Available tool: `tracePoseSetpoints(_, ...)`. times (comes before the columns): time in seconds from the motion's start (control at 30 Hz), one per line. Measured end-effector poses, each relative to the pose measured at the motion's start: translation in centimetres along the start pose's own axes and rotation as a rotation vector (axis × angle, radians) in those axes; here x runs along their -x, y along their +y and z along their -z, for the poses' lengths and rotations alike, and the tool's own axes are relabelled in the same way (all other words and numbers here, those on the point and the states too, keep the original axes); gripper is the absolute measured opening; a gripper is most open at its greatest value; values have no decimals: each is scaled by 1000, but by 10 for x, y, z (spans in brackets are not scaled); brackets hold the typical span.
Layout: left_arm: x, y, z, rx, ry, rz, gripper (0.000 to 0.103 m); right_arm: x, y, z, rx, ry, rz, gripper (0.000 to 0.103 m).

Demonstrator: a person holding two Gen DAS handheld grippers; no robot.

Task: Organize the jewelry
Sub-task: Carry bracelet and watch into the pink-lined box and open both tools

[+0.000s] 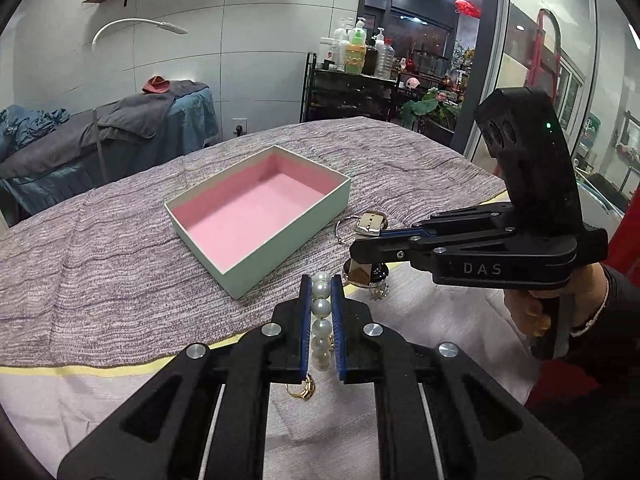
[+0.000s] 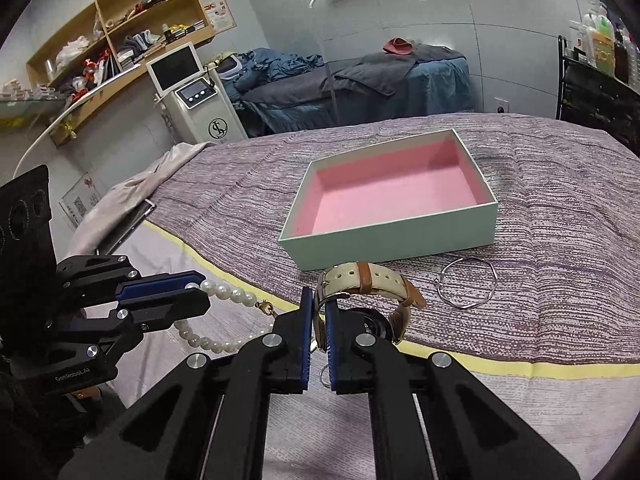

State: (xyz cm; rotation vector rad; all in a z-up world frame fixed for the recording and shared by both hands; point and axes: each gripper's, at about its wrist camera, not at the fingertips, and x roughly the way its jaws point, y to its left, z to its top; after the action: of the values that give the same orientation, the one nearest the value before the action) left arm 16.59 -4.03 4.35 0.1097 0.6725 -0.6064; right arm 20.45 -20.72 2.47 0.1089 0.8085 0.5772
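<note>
Left gripper (image 1: 321,292) clamped on limp pearl bracelet (image 1: 321,322) at lower centre, right gripper (image 2: 319,308) clamped on wristwatch (image 2: 370,292) by its floppy strap below the pink-lined box (image 2: 394,236); both light, likely to swing.

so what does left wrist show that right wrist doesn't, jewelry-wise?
Left wrist only: a gold ring on the cloth under the left gripper.
Right wrist only: the full silver bangle lying beside the box, and the pearl strand's gold clasp.
Both: empty pink-lined box, left gripper shut on the pearl strand, right gripper shut on the watch strap.
</note>
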Motion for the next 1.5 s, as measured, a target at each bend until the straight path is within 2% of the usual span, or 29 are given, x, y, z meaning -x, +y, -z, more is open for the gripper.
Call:
tracePoseSetpoints(0.13, -3, 1, -13, -14, -20, -8, 10, 6, -3, -13, -13, -25, -38, 6)
tracePoseSetpoints(0.33, -22, 15, -45, -6, -32, -25, 10, 4, -6, -44, 34, -62, -12, 6)
tracePoseSetpoints(0.4, -34, 21, -56, -12, -31, -56, 10, -2, -10, -57, 43, -71, 12, 6)
tracePoseSetpoints(0.63, -96, 52, -84, 8, 37, -150, 10, -45, -33, -89, 12, -44, 72, 6)
tracePoseSetpoints(0.73, -120, 69, -90, 62, 77, -139, 10, -66, -45, -98, -7, -29, 116, 6)
tracePoseSetpoints(0.97, -157, 95, -100, 112, 100, -151, 10, -103, -68, -104, -79, 10, 182, 6)
tracePoseSetpoints(1.13, -181, 105, -96, 110, 153, -191, 10, -119, -75, -101, -93, 39, 212, 6)
tracePoseSetpoints(1.33, -194, 109, -87, 116, 189, -208, 10, -126, -74, -99, -70, 56, 228, 6)
tracePoseSetpoints(1.5, -193, 109, -85, 103, 187, -235, 10, -128, -77, -94, -83, 62, 236, 6)
